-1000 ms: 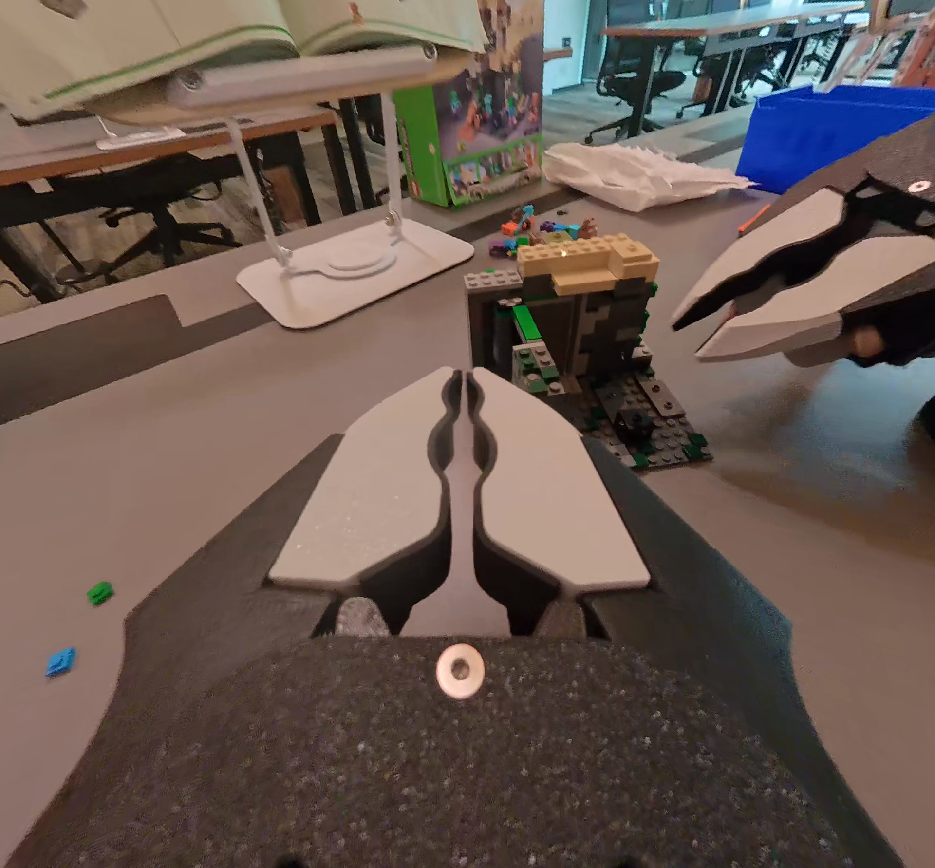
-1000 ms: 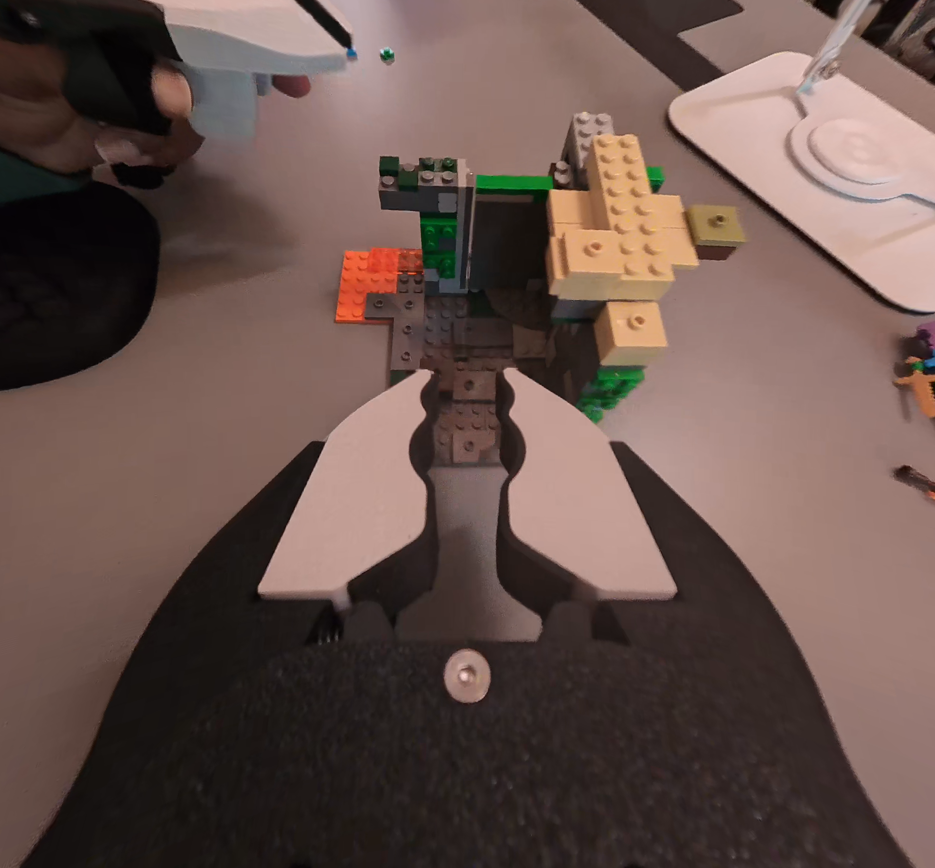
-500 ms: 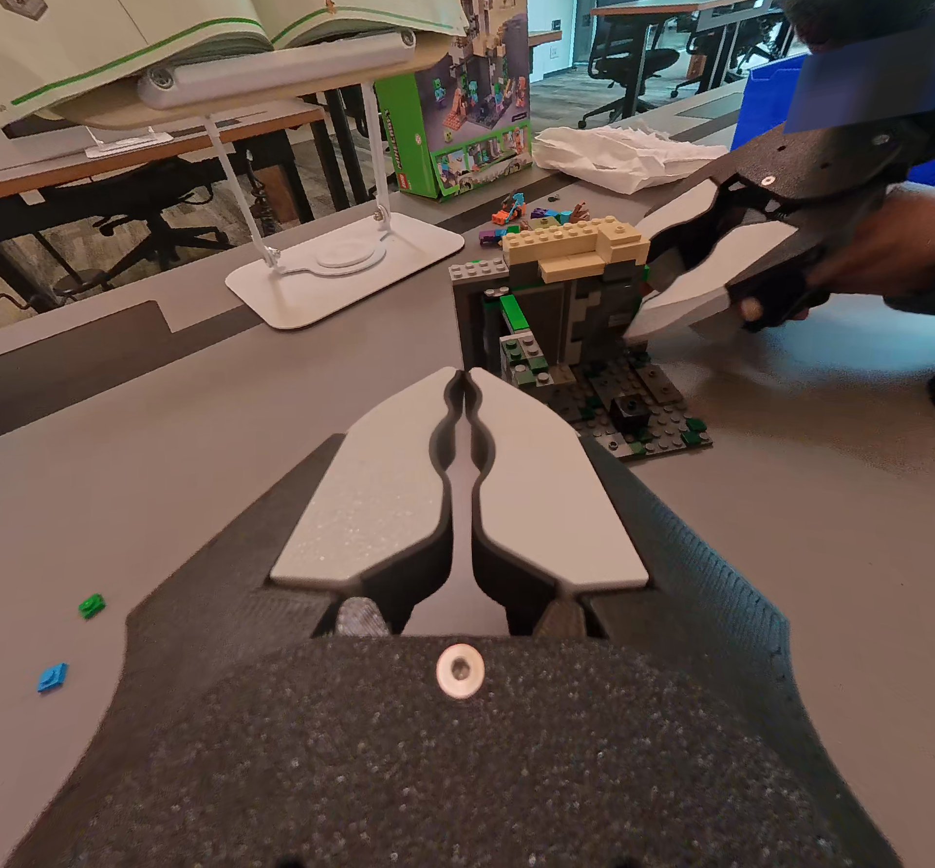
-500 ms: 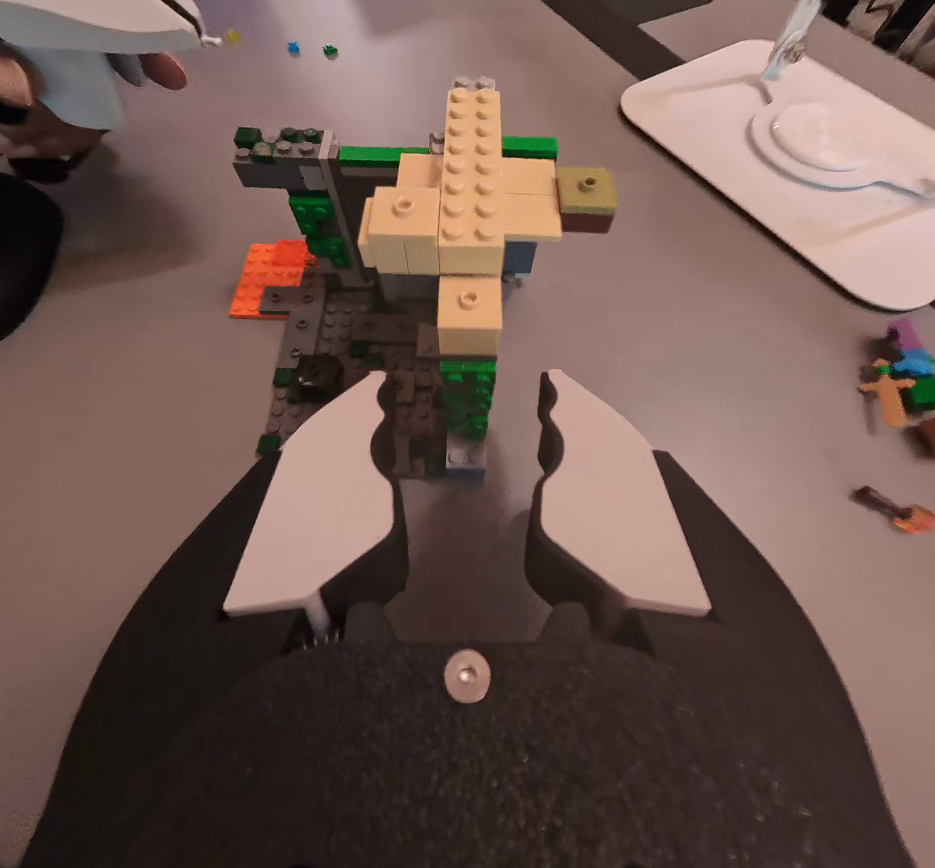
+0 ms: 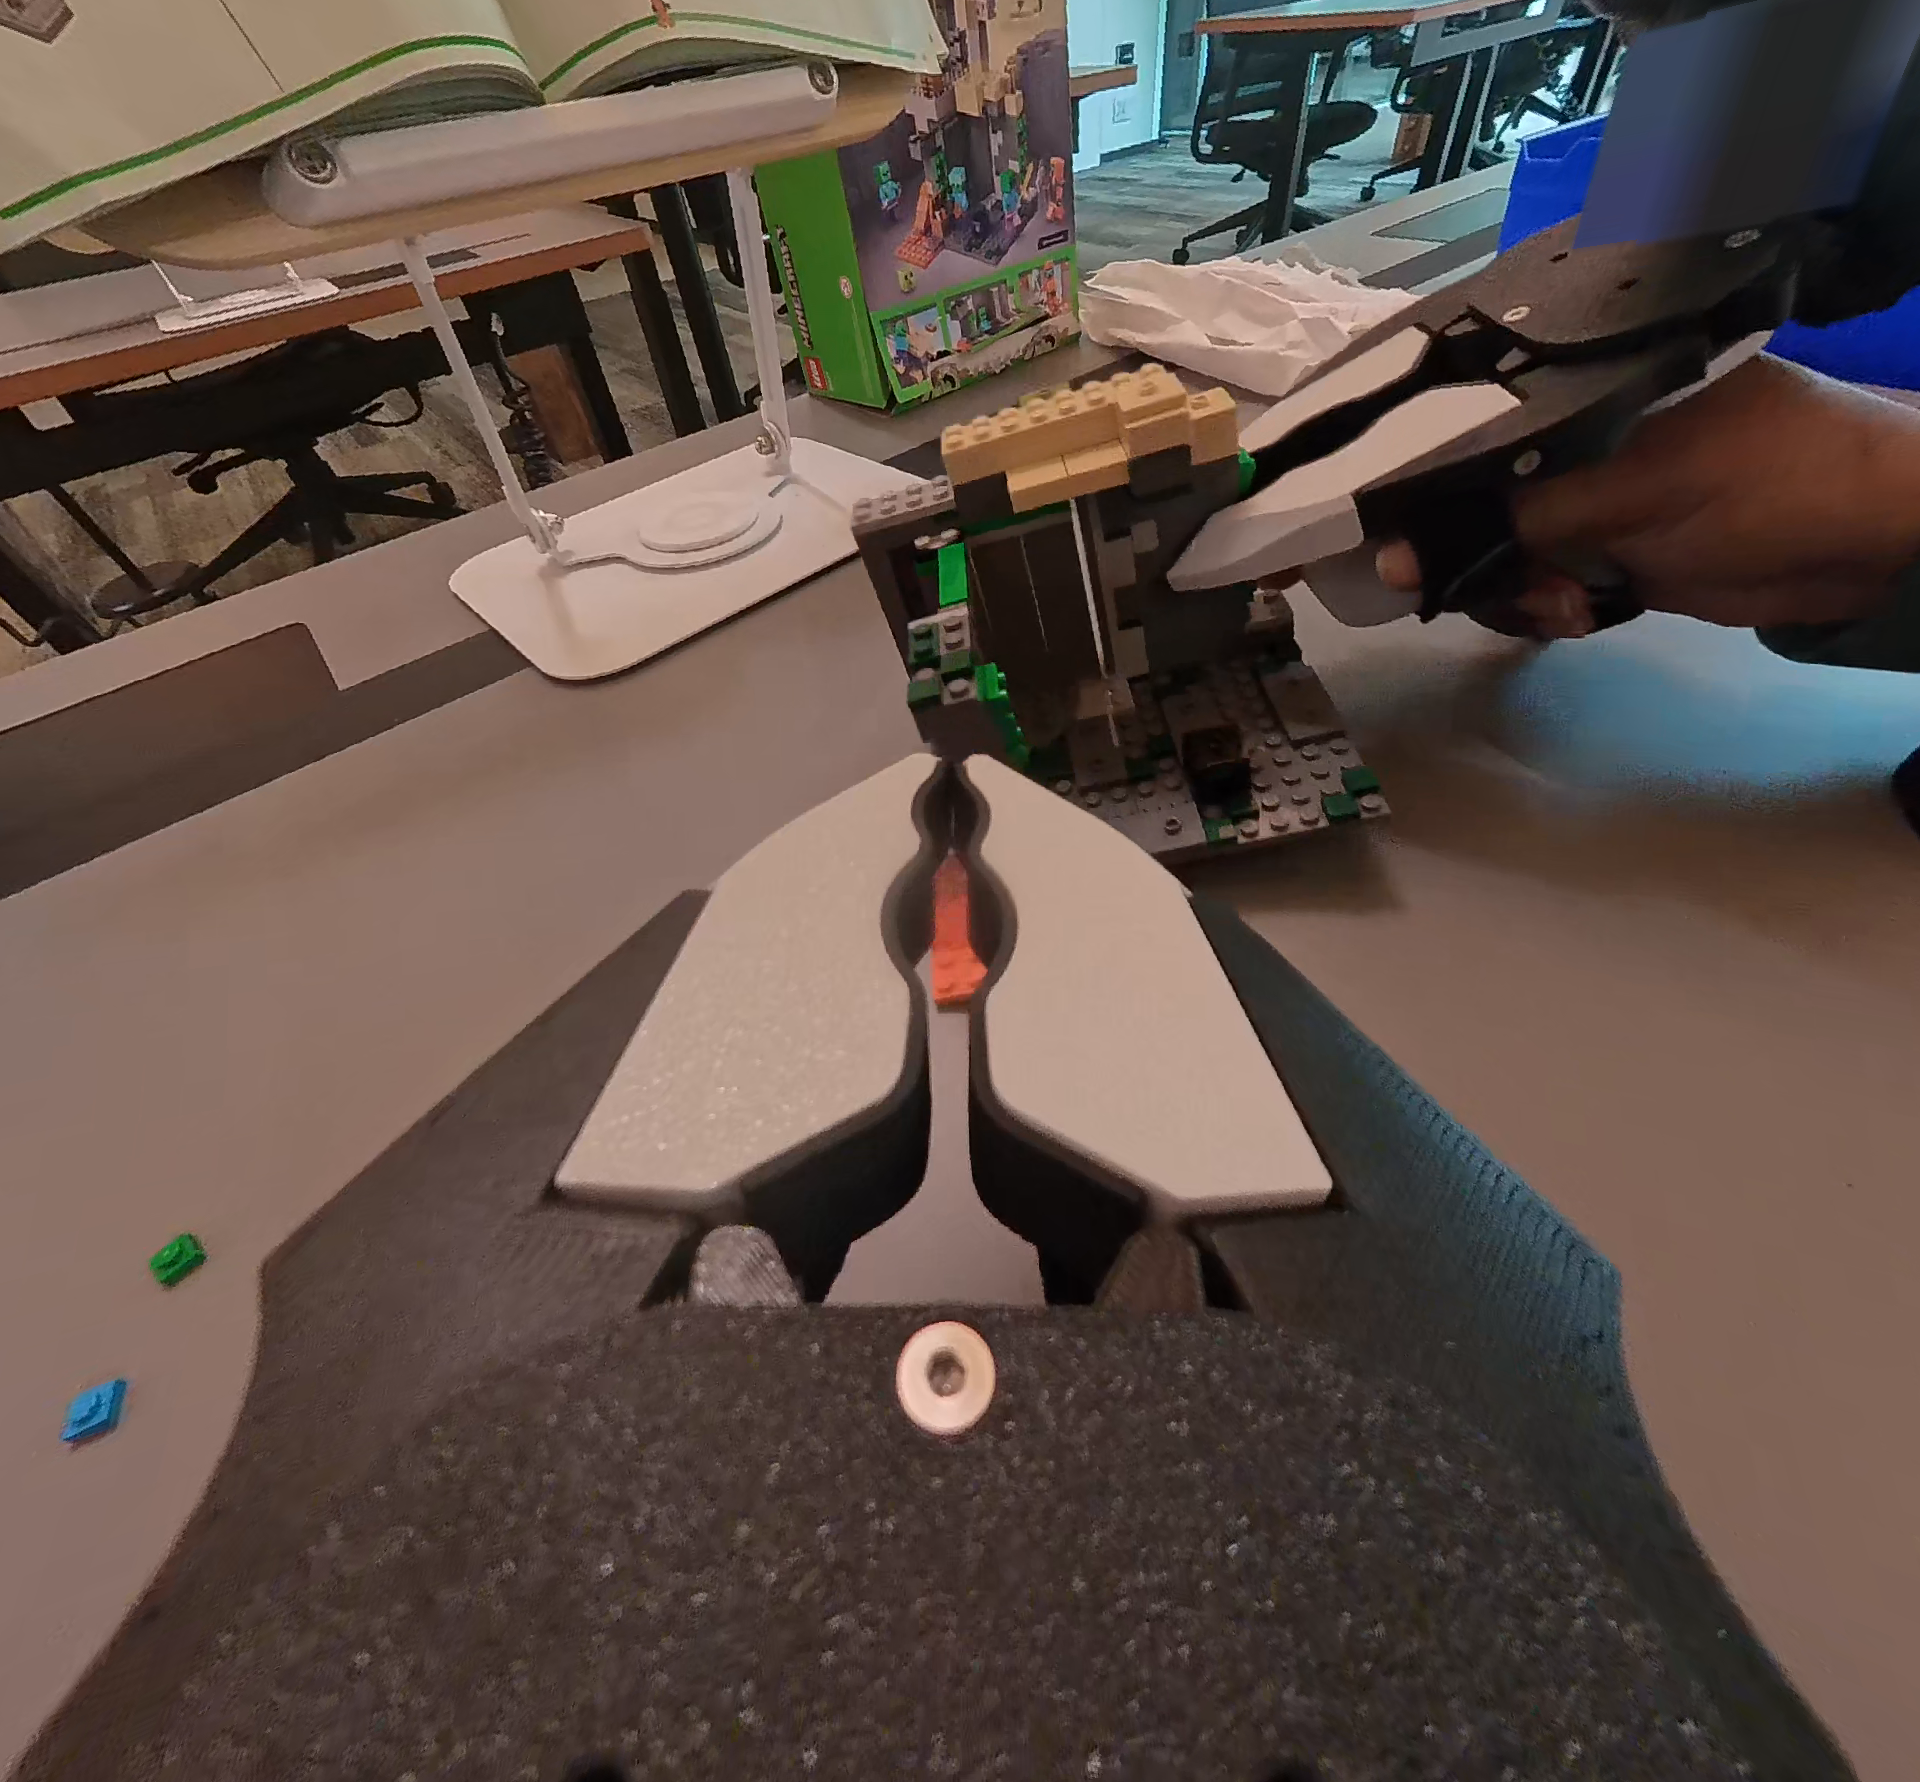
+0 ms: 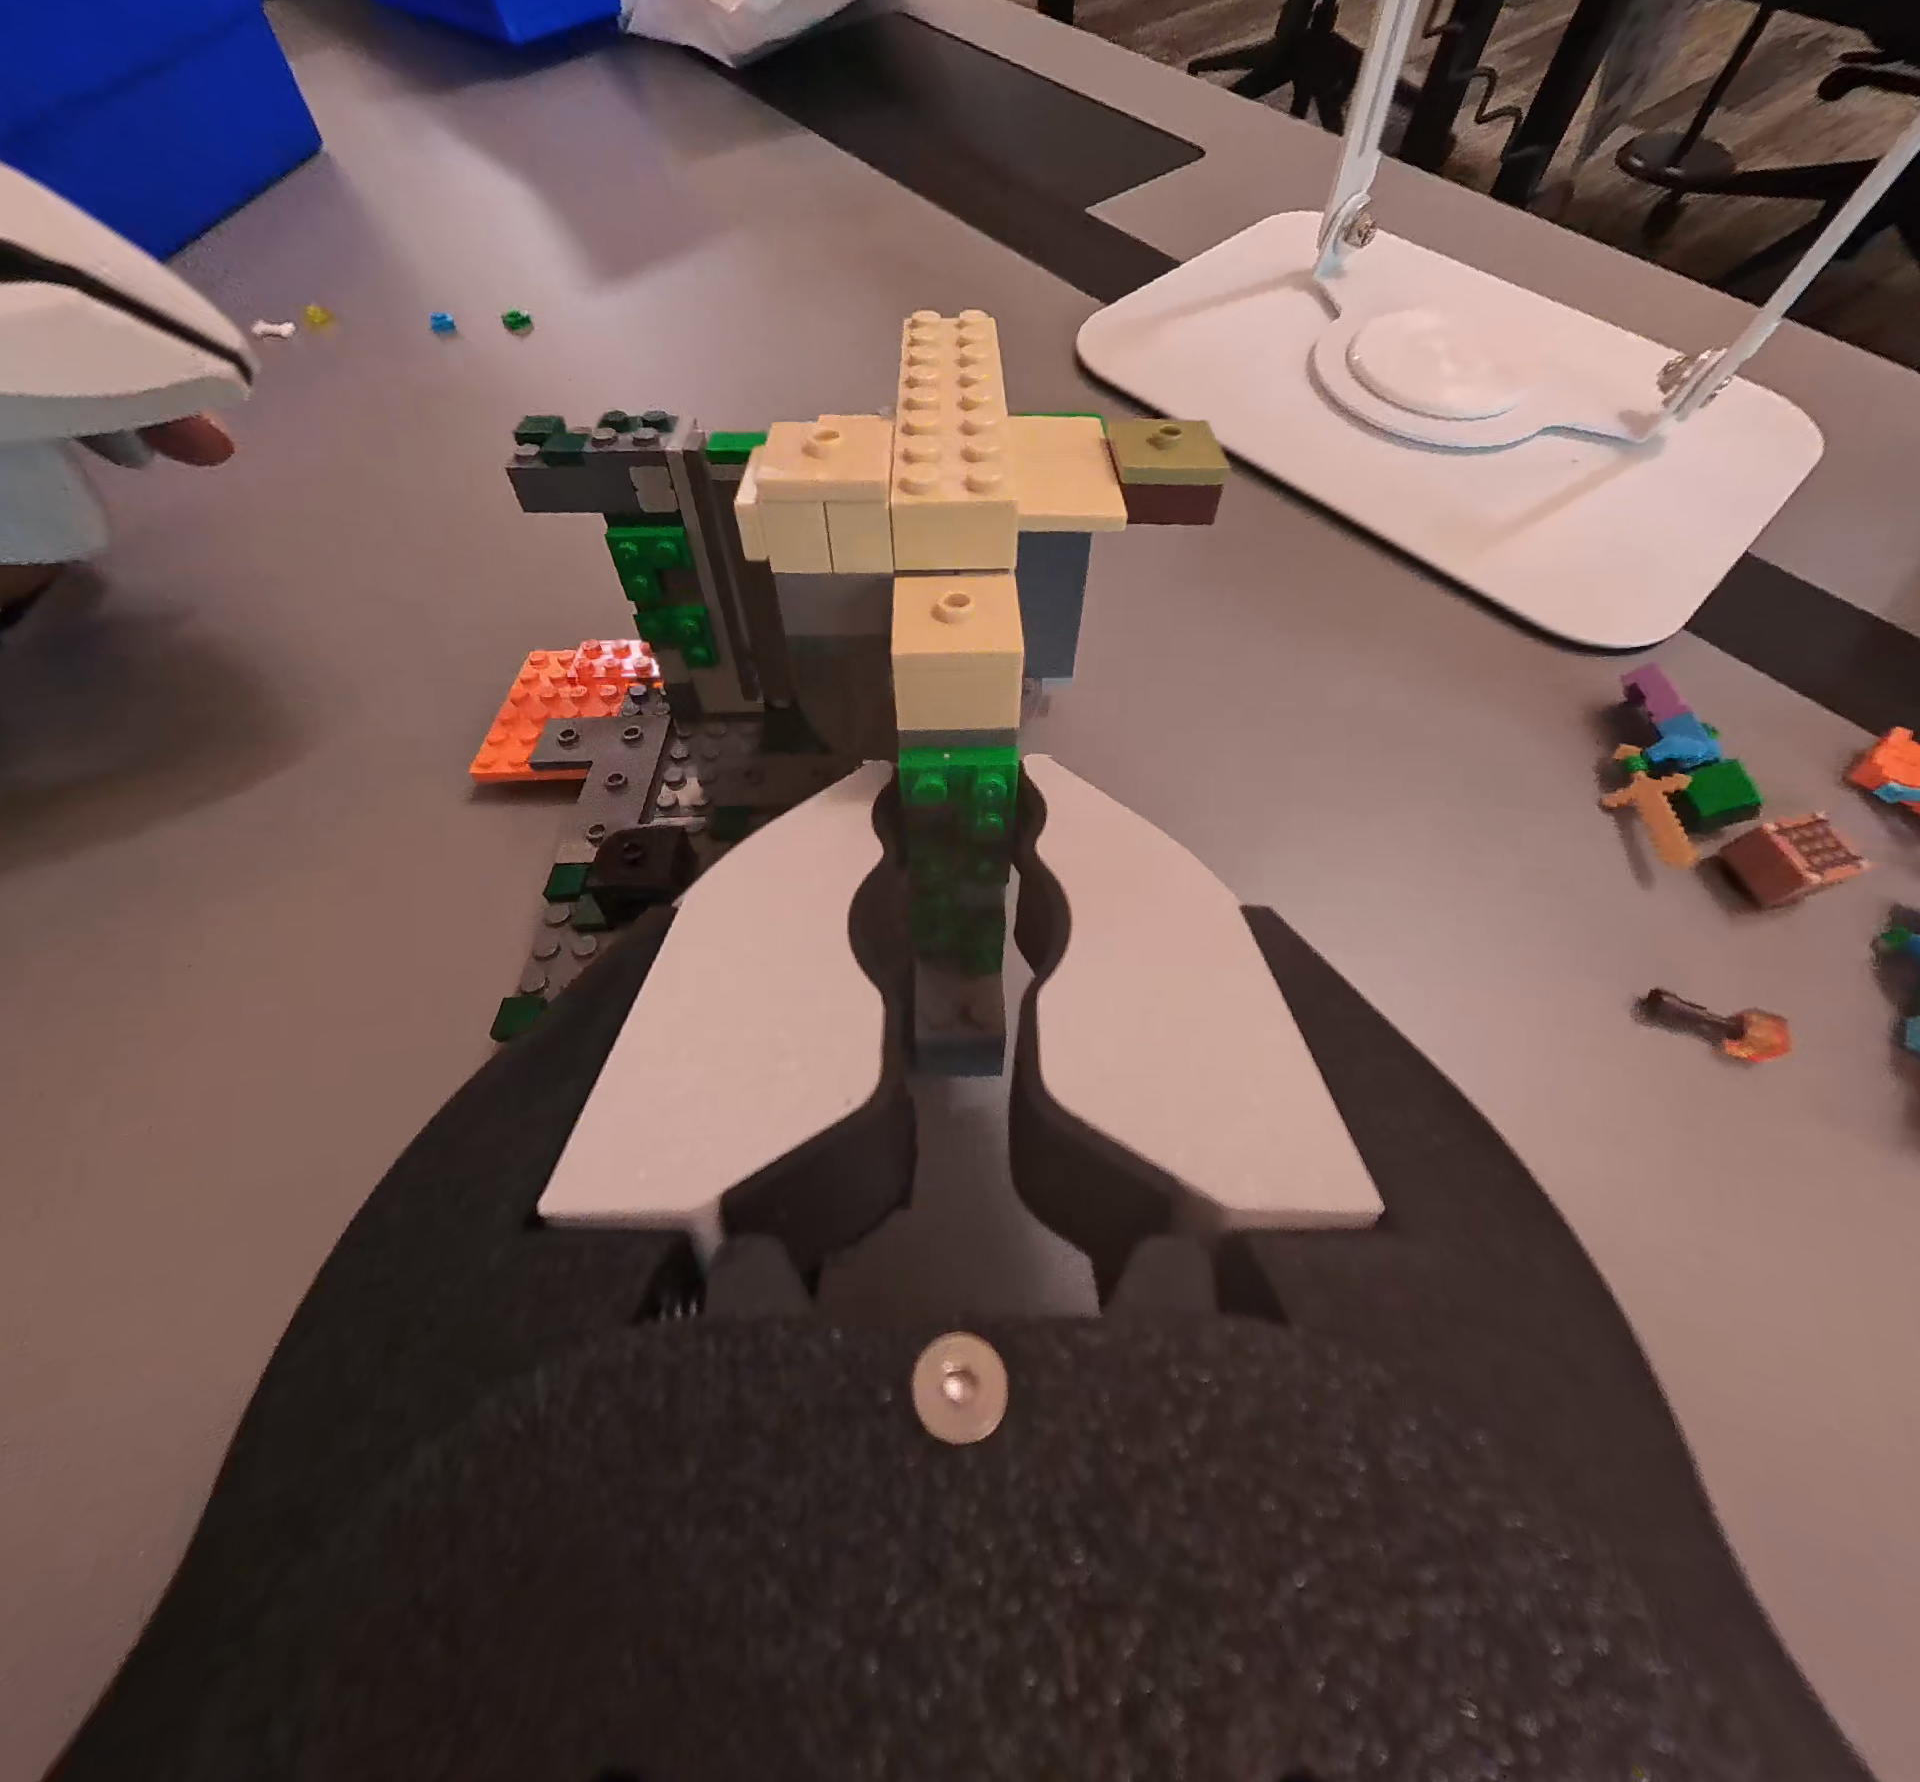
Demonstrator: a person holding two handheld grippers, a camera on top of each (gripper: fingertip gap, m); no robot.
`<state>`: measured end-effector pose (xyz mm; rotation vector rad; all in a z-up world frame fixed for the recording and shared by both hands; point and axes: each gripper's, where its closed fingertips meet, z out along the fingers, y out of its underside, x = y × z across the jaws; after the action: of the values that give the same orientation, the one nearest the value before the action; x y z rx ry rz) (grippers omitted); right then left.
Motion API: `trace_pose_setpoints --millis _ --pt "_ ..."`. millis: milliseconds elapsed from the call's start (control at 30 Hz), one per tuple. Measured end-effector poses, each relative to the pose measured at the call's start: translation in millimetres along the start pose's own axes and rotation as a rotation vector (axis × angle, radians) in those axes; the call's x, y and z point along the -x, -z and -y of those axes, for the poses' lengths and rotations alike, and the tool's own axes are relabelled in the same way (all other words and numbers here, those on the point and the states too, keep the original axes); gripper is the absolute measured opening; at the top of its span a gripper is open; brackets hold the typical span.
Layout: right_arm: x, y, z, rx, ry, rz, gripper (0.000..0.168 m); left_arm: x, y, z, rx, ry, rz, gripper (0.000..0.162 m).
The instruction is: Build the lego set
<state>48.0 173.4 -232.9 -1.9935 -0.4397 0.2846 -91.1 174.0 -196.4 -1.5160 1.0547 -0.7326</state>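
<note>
On the grey table (image 6: 1351, 797) stands the part-built model (image 6: 935, 527), a dark walled structure with a tan cross-shaped roof on a studded grey base; an orange plate (image 6: 561, 714) juts from its left side in the right wrist view. Far right of it sits the white stand (image 6: 1455, 423) that carries the open booklet (image 5: 364, 18), with the set box (image 5: 935, 174) behind. Loose parts (image 6: 1704, 797) lie to the right, and small studs (image 6: 478, 319) lie far left.

The right gripper (image 6: 956, 776) straddles the green pillar (image 6: 956, 849) at the model's near side. Its jaws stand close against the pillar's flanks and appear to clamp it. The left gripper (image 5: 948, 782) is clenched, tips together, with nothing visibly between them; its tips hover just beside the model's near corner.

Judged step: steady the model for the next placement. To do it well:
- Keep the right grip square on the pillar and low, so pressure loads the base and does not lever the pillar off.
- Press only downward; the overhanging roof could shear under side force.
- Bring the left tips against a solid wall section, not the thin green trim.

Limits of view: the orange strip seen through the left jaws' gap is probably the plate below, not a held part. Actual pad contact on the pillar cannot be confirmed. The model's interior is dark and its parts are hard to separate. The booklet is cut off at the frame edge.
</note>
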Motion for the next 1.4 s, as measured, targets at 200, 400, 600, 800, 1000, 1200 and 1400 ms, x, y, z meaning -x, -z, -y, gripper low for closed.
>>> trace_pose_setpoints --millis 200,400,600,800,1000,1200,1400 --pt "-11 -10 -5 0.024 0.019 0.014 0.017 -1 -1 -2 0.010 -0.003 -0.005 0.000" --pt "-11 -15 -13 0.044 0.054 0.033 0.017 -3 -3 -4 0.022 -0.011 -0.013 0.000" --pt "1 10 2 0.007 0.040 0.141 0.039 -1 -1 -2 0.008 -0.008 -0.005 0.000" --pt "-41 60 46 -0.100 0.195 0.014 0.038 0 -1 5 -0.025 -0.004 0.007 0.000" --pt "-132 60 114 -0.129 0.529 -0.333 0.022 0 -4 0 0.003 -0.032 0.012 0.000" --pt "-205 31 149 -0.117 0.615 -0.480 0.021 5 -5 -4 0.016 -0.013 0.021 0.000" --pt "-243 2 139 -0.080 0.744 -0.530 0.021 7 -9 -10 0.036 0.019 0.008 0.000"
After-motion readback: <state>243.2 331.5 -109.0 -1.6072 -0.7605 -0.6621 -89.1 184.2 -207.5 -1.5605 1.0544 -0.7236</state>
